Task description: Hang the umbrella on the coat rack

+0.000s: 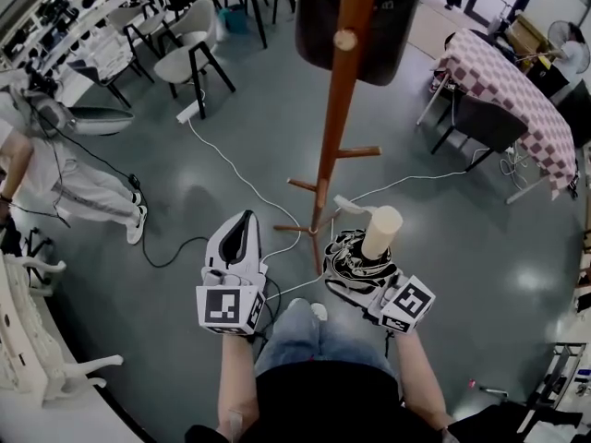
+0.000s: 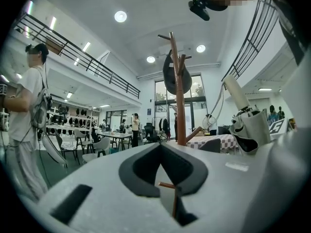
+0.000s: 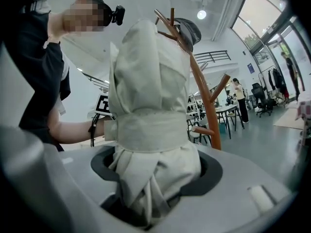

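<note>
While the grey floor [image 1: 231, 137] lies open through the middle of the room, its edges are crowded: chairs [image 1: 189, 58] at the upper left, a desk [image 1: 517, 90] under a checked cloth at the upper right, and another person [image 1: 55, 173] standing at the left. A white cable [image 1: 231, 169] runs across the bare floor toward the foot of the coat rack [image 1: 334, 109].

The rack's wooden pole rises in the centre, straight ahead of both grippers. A dark item [image 1: 397, 26] hangs from its top. Short pegs [image 1: 358, 152] stick out lower down on both sides and are bare.

The umbrella [image 1: 377, 238] is folded and strapped. It stands upright in the right claw [image 1: 362, 268], just right of the pole and apart from it, with its pale handle pointing up. In the right gripper view the jaws are clamped on the bundled cloth below the strap, and the rack leans close behind.

The left claw [image 1: 242, 220] hovers left of the pole with open floor around it. Its jaws are together at the tips, with nothing between them.
</note>
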